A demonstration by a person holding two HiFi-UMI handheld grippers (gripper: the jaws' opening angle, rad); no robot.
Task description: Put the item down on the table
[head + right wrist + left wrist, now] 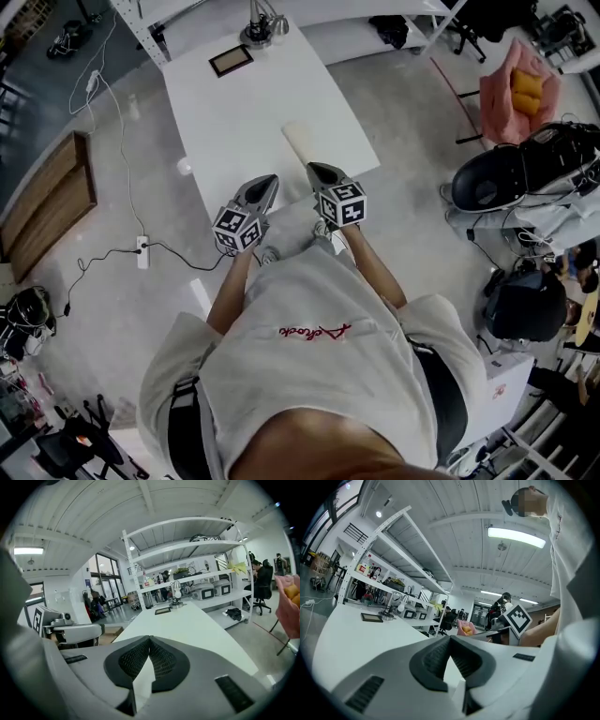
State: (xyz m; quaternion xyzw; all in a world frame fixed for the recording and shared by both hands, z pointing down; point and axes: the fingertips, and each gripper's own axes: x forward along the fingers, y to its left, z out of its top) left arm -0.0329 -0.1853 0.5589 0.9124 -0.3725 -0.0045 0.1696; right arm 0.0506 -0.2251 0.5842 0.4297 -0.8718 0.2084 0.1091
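The pale item (pixel 302 141) is lying flat on the white table (pixel 230 122), seemingly already set down, just beyond both grippers. The left gripper (pixel 266 182) and right gripper (pixel 320 170) are hovering closed and empty at the near edge. They should back away without brushing the item. Shelving (pixel 178 550) is standing past the far end.
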